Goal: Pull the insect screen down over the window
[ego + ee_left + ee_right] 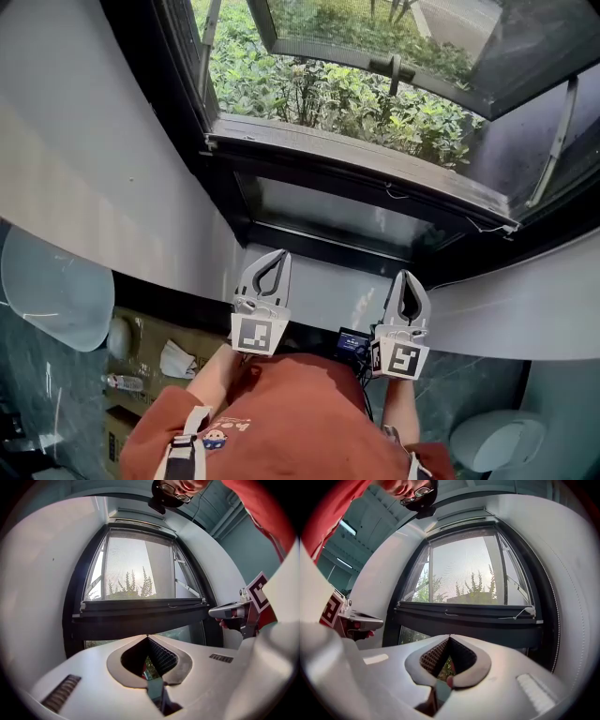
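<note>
Both grippers shut and empty, held level in front of the window.

Left gripper point(279, 255) and right gripper point(411, 277): grey moulded jaws, ribbed dark pads point(161, 656) pressed tip to tip, nothing between them. The right sits at 3 o'clock of the left, apart from it, and neither touches wall or frame. At 12 o'clock of both, a matte black rail point(468, 613) runs straight across the black window frame point(75, 597), with a thin white cord point(520, 615) near its right end. Above the rail the insect screen point(464, 573) shows as fine hazy mesh over the opening. Below it is a smooth lower pane point(347, 211). White wall point(94, 187) curves away at 9 and 3 o'clock. Open air lies between tips and glass.
</note>
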A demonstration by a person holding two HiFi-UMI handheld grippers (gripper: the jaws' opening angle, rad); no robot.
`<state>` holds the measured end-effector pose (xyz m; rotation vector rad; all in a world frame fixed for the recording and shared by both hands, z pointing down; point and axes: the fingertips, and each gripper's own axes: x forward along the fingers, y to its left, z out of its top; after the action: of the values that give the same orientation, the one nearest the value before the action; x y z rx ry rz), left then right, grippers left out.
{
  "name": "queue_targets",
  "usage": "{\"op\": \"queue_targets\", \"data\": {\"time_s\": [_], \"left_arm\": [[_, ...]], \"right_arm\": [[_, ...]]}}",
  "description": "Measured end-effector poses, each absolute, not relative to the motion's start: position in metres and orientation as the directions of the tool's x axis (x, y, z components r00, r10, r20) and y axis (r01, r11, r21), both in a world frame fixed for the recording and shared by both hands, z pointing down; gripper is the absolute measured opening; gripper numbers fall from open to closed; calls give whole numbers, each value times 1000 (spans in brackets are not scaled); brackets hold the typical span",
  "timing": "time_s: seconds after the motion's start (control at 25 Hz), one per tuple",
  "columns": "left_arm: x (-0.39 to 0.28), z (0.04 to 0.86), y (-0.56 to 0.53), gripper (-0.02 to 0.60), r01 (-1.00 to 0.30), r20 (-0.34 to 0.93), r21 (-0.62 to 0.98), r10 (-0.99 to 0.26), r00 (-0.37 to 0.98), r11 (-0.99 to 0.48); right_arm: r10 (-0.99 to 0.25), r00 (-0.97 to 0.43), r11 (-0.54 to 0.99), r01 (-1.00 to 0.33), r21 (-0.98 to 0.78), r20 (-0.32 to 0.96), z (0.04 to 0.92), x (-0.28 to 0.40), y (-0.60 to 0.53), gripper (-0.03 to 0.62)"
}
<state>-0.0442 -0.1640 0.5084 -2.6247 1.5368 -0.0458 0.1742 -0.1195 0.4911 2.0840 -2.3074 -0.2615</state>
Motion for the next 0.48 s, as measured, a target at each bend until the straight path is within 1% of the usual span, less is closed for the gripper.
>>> {"op": "queue_targets", "data": {"time_s": [0.48], "left_arm": [[-42, 508, -162, 5, -864, -39, -119, -867, 497, -489]], "right_arm": [[-990, -125, 111, -980, 166, -73, 494, 170, -121, 11]]}}
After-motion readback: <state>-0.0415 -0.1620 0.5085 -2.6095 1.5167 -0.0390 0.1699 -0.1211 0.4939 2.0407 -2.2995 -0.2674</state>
